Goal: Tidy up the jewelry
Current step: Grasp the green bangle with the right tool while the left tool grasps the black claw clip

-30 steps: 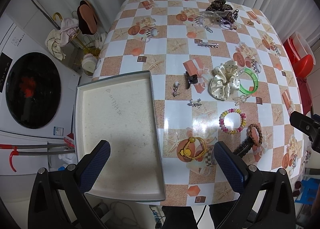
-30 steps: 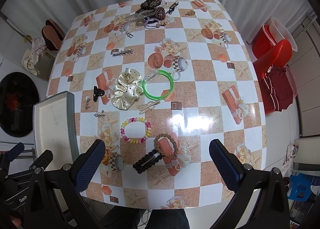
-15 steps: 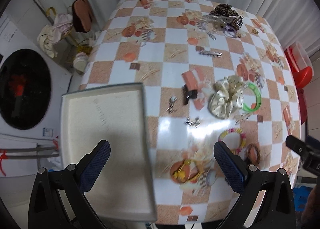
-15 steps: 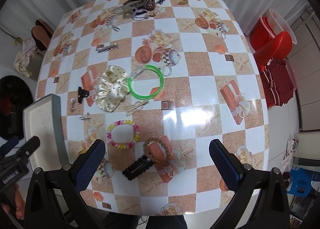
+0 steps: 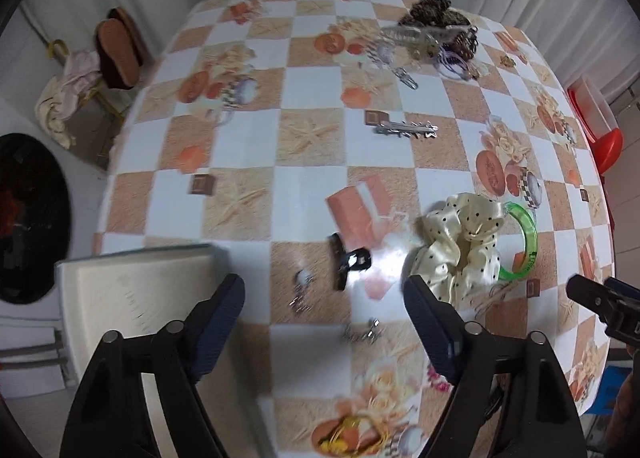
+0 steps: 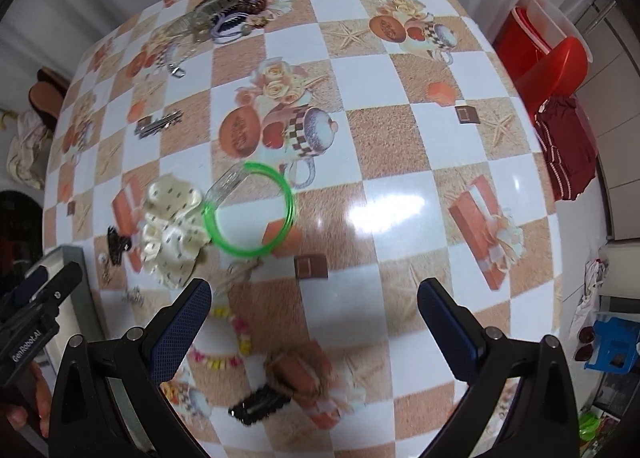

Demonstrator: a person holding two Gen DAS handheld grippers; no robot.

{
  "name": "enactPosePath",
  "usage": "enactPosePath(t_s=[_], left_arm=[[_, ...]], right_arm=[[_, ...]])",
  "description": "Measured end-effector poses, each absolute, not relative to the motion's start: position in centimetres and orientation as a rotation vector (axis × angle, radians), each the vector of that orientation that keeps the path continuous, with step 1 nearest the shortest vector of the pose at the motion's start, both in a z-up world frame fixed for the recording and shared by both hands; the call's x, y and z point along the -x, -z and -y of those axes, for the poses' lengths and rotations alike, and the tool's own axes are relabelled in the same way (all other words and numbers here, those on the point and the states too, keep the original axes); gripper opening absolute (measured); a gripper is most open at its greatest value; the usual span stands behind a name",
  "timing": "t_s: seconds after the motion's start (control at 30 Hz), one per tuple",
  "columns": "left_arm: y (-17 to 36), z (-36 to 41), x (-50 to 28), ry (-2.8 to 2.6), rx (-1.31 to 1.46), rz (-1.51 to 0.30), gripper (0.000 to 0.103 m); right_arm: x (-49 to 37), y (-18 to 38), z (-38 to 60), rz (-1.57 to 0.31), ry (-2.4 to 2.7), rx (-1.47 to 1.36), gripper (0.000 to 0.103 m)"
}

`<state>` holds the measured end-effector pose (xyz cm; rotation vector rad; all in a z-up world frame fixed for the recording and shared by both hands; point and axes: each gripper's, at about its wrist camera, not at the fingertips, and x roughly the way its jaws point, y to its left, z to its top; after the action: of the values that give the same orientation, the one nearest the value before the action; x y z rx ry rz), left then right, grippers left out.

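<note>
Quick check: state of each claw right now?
Left claw: jaws closing but apart, nothing held, small earrings on the table below.
Right claw: open, empty, above the table.

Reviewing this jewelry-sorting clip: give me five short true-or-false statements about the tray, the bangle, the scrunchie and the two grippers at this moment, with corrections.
1. The tray already holds several pieces. False: it shows no jewelry.
2. The green bangle lies beside the cream scrunchie. True.
3. The right gripper grips the bangle. False: its jaws are open and hold nothing.
4. The left gripper holds nothing; its jaws are closing. True.
5. The black claw clip lies in the tray. False: it lies on the tablecloth.
</note>
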<state>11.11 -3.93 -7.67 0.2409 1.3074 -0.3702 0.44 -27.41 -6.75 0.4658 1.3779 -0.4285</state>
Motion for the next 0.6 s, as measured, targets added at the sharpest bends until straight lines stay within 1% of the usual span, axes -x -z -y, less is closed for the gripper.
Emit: enactPosePath(t_s=[0.23, 0.27, 0.3, 0.33, 0.43, 0.47, 0.53, 0.6], left_arm=[[11.5, 5.1, -12.6, 0.361, -0.264, -1.353, 0.086], [12.0, 5.3, -12.8, 0.362, -0.265, -1.363, 0.080], [12.4, 5.4, -12.8, 0.363, -0.269, -1.372, 0.077], [12.8, 5.5, -12.9, 0.367, -0.272, -1.385, 0.075], [13.5, 6.1, -12.9, 0.379, -0.288, -1.393, 0.075], [13.6, 6.4, -12.8, 0.384, -0.293, -1.394, 0.073], [13.8, 6.9, -12.7, 0.389, -0.302, -1.399, 0.066], [13.8, 7.4, -12.5, 0.397, -0.311, -1.391, 0.064]], right_arm=[[-2.9, 10.0, 28.4, -1.398, 0.418, -0.465, 0.089], [-3.2, 10.4, 28.5, -1.400, 0.417, -0.460, 0.087], [-3.5, 10.8, 28.5, -1.401, 0.415, -0.453, 0.085], [-3.8, 11.1, 28.6, -1.404, 0.414, -0.447, 0.084], [-4.5, 12.3, 28.7, -1.418, 0.408, -0.432, 0.076], [-4.7, 12.7, 28.7, -1.422, 0.405, -0.430, 0.073], [-5.0, 12.9, 28.5, -1.415, 0.413, -0.395, 0.073], [-5.1, 13.0, 28.2, -1.415, 0.413, -0.358, 0.072]])
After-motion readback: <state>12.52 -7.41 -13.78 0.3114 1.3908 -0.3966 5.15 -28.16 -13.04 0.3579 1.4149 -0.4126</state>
